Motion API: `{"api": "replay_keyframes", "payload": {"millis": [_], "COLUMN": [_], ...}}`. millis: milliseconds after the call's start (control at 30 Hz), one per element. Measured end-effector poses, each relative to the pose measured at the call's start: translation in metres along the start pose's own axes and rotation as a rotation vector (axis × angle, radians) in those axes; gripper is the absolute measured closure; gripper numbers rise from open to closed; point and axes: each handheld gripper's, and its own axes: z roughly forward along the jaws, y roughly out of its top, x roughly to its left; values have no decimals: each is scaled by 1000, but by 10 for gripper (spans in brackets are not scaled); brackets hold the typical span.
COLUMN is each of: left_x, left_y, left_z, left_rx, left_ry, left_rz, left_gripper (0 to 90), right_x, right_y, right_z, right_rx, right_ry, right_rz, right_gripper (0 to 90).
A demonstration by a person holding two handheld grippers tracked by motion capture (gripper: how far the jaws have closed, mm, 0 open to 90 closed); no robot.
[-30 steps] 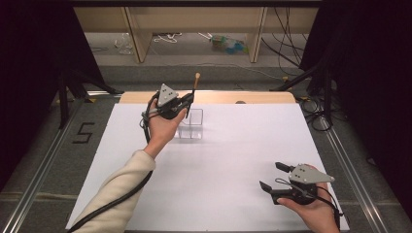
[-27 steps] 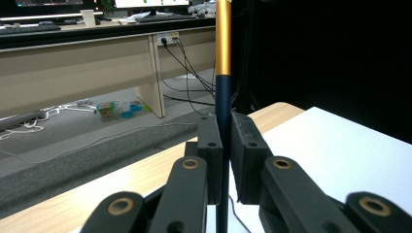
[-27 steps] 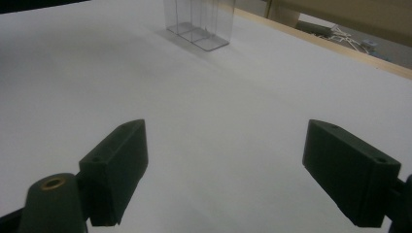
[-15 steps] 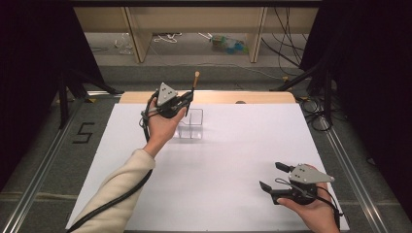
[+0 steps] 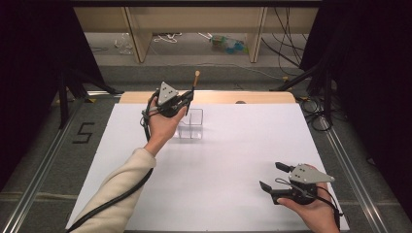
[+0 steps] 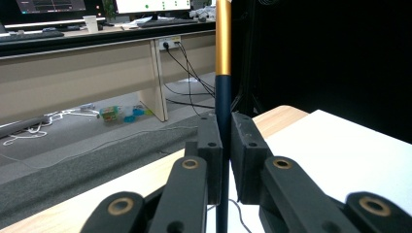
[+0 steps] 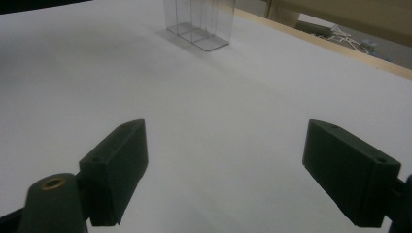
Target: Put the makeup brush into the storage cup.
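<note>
Left gripper (image 5: 187, 99) is pinching a thin brush (image 6: 223, 97) at its dark handle: light, stiff, slippery. Right gripper (image 5: 274, 175) is resting spread wide.

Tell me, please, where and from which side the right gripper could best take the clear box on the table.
Probably by one upright outer wall near the open top of the clear box, coming down from above with one of the fingers inside and one outside. Its walls are thin and upright, with inner dividers, so the wide-open right gripper may straddle a wall.
</note>
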Motion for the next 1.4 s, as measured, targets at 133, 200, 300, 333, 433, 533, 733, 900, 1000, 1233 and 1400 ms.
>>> {"api": "replay_keyframes", "payload": {"millis": [133,200,300,333,433,533,733,900,1000,1233,1400], "left_x": [-1,-1,-1,-1,-1,0,1,2,2,4,6], "left_y": [-1,-1,-1,-1,-1,-1,-2,-4,-5,-7,-10], "left_z": [0,1,1,1,1,1,2,2,3,4,5], "left_rx": [-6,-6,-7,-4,-5,-5,-5,-5,-9,-8,-6], "left_ry": [0,-1,-3,-1,1,6,6,7,7,9,10], "left_rz": [3,2,0,3,8,18,26,25,23,27,25], "left_gripper": [834,834,834,834,834,834,835,834,834,834,834], "right_x": [0,0,0,0,0,0,0,0,0,0,0], "right_y": [0,0,0,0,0,1,1,1,0,0,0], "right_z": [0,0,0,0,0,-2,-2,-2,-1,0,-1], "right_rx": [1,1,1,3,3,23,23,23,9,2,14], "right_ry": [4,3,1,2,4,1,-1,-1,5,3,3], "right_rz": [0,0,-1,-1,-1,-2,-2,-3,2,-1,-1], "right_gripper": [176,176,177,176,176,176,177,176,176,176,176]}}
